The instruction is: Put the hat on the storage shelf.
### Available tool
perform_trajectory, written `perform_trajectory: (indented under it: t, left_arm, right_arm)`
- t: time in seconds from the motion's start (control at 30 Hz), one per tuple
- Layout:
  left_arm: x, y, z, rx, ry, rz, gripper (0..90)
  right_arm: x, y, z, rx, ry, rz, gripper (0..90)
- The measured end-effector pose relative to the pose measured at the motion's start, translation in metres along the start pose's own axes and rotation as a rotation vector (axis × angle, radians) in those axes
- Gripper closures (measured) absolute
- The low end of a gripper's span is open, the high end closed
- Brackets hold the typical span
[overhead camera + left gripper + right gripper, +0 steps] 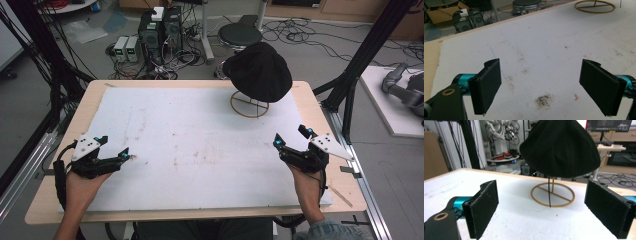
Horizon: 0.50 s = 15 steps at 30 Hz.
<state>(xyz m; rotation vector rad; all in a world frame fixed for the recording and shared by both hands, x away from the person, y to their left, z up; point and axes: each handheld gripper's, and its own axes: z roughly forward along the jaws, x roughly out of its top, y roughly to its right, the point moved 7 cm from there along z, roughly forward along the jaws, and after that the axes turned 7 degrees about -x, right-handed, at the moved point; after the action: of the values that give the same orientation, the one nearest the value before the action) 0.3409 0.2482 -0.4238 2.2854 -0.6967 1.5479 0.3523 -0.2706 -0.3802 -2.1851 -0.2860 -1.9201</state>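
Observation:
A black hat (260,70) sits on a wooden stand with a ring base (250,106) at the back right of the white mat (190,130). In the right gripper view the hat (560,147) hangs over the ring base (552,195) straight ahead, beyond the jaws. My right gripper (291,136) rests near the mat's right edge, open and holding nothing (542,185). Over at the mat's left edge, my left gripper (116,147) is also open, with bare stained mat between its jaws (541,62). The ring base (595,6) shows far off at the top right of the left gripper view.
The wooden table (55,185) borders the mat on all sides. Black frame posts (360,55) stand at both sides. A stool (239,35) and computer boxes (160,30) with cables sit on the floor behind. A grey robot arm (405,85) lies at the far right.

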Motion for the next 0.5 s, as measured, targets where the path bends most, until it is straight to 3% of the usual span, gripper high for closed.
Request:
perform_trajectory:
  t: [0.23, 0.5]
  left_arm:
    - [-0.001, 0.0, 0.001, 0.0, -0.003, -0.001, 18.1]
    - [-0.002, -0.001, 0.001, 0.001, -0.005, 0.0, 18.0]
  right_arm:
    - [-0.018, -0.004, 0.005, 0.015, -0.051, -0.01, 11.7]
    - [-0.018, -0.006, 0.005, 0.019, -0.048, -0.022, 11.7]
